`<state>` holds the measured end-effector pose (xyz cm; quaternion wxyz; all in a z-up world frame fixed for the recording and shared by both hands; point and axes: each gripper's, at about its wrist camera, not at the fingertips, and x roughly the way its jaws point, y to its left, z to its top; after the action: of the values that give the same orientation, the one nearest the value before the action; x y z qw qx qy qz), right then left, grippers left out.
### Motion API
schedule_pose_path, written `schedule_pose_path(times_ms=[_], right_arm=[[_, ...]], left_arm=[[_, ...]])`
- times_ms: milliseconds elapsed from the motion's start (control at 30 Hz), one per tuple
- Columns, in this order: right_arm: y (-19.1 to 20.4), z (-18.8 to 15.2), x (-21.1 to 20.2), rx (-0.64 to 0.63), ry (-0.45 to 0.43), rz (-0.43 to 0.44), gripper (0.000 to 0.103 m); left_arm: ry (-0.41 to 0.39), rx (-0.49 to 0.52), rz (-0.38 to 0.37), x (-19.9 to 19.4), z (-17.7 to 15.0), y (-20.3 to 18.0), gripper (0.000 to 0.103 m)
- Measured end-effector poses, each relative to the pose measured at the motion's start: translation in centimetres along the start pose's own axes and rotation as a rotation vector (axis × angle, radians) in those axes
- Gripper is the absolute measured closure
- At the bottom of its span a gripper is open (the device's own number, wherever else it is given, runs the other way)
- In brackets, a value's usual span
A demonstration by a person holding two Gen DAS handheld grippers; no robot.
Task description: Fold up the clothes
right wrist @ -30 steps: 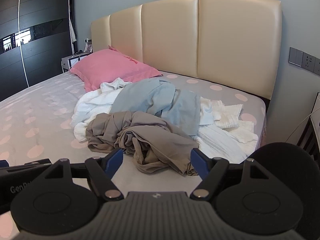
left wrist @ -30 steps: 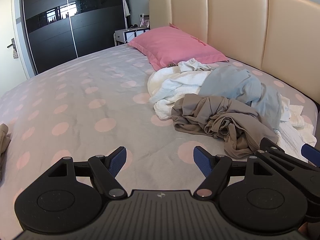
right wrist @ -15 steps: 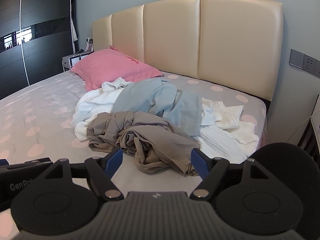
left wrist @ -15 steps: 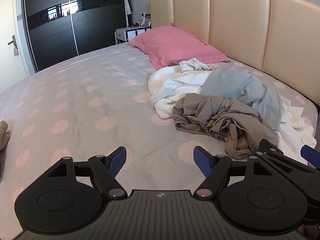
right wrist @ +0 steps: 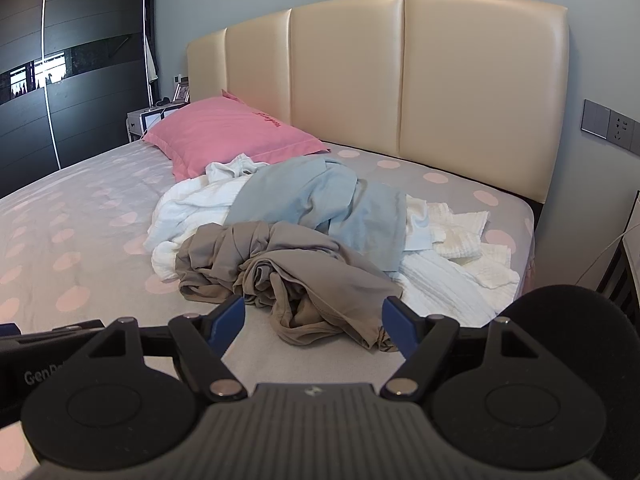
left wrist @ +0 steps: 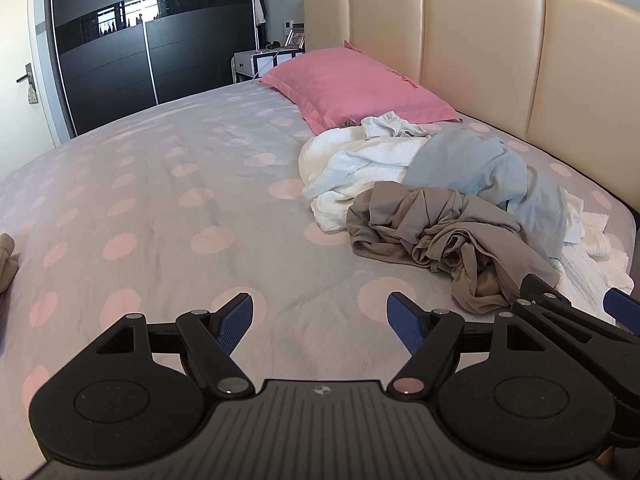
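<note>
— Closing in on the heap, are they? Both views are showing the clothes slightly larger than half a second back.

— Only slightly. The right tool [right wrist: 312, 322] is creeping toward the taupe garment [right wrist: 292, 276], whose near hem is now sitting just ahead of its blue pads. The left tool [left wrist: 320, 318] is hanging over bare spotted bed [left wrist: 160, 200], with the pile off to its right.

— Are either of them gripping anything?

— No. Both are standing wide open and empty, fingers well apart, nothing between them.

— And the clothes themselves?

— Lying where they were (no crease looks disturbed): the taupe piece crumpled at the front, a light blue garment [right wrist: 320, 200] draped behind it, white laundry [right wrist: 188, 208] underneath and spilling toward the pink pillow [right wrist: 228, 132] and the bed's far edge.

— So folding is not yet starting.

— I am judging this as the approach only. The taupe one looks the likeliest first pick, being on top and nearest the right tool.
</note>
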<state>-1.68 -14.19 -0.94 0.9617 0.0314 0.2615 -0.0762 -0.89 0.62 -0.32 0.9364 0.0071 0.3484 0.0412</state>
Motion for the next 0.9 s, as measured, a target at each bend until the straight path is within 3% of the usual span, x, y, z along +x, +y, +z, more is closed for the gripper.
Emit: schedule_pose_path(times_ms=[500, 700, 900], right_arm=[[0.1, 0.1, 0.3, 0.0, 0.017, 0.022, 0.025], [0.5, 1.9, 2.5, -0.018, 0.092, 0.086, 0.025], [1.2, 5.5, 7.7, -0.149, 0.183, 0.121, 0.024]], left_arm=[[0.015, -0.007, 0.015, 0.6, -0.2, 0.1, 0.03], [0.036, -0.016, 0.047, 1.4, 0.0, 1.7, 0.03], [0.07, -0.048, 0.081, 2.6, 0.6, 4.3, 0.03]])
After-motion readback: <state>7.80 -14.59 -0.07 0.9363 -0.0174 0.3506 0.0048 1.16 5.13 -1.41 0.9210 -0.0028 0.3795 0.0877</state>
